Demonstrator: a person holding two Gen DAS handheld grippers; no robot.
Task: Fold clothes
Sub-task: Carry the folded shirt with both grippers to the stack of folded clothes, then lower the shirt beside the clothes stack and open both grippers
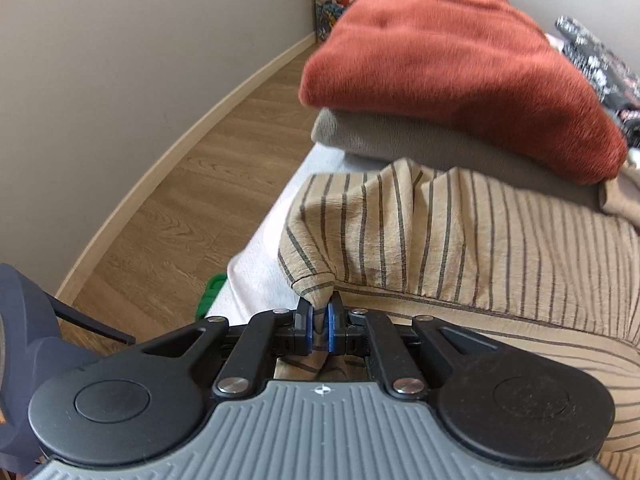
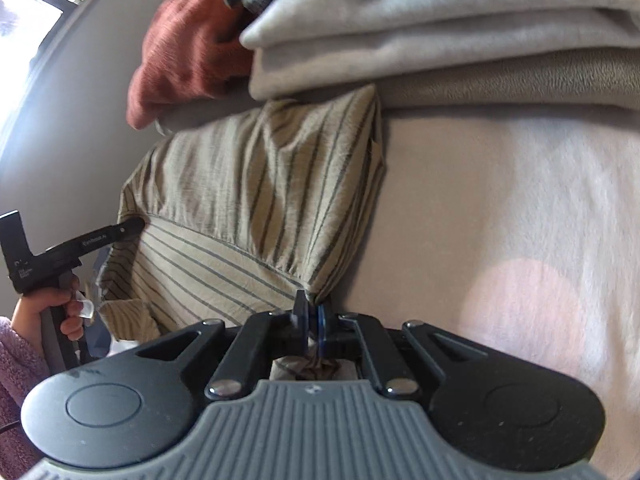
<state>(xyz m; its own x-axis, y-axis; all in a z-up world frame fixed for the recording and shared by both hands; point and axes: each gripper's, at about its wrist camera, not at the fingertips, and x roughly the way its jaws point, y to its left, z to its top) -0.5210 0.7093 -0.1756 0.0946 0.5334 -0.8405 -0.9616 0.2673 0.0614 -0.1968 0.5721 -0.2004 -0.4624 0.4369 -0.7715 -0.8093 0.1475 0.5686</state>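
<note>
Left gripper [image 1: 319,317] sits at bottom centre of the left wrist view, fingers [image 1: 305,320] clamped on a corner of the striped garment [image 1: 500,240], which fills the centre-right of the frame. The pinched corner bunches into a small peak, with folds fanning up from it. The cloth looks thin, light and limp, a woven beige with dark stripes; it will likely sag and crease wherever it is unsupported, and it seems neither slippery nor fragile. Upper right of the frame, a rust-red folded piece [image 1: 460,72] lies on a grey folded piece [image 1: 400,140], just beyond the striped one. All rest on the pale bed [image 1: 260,264]; the wood floor [image 1: 180,200] shows at left.

In the right wrist view, the person's hand [image 2: 48,312] on the left gripper's handle shows at the left edge. The right gripper [image 2: 311,312] at bottom centre has its fingers [image 2: 300,312] pinched shut on another gathered corner. A seam runs between the two held corners, so the edge hangs taut-ish between them. Corners and hem look like the best holds, since a mid-panel pinch would only drag up one layer. Grey folded stack [image 2: 440,40] sits top right.
</note>
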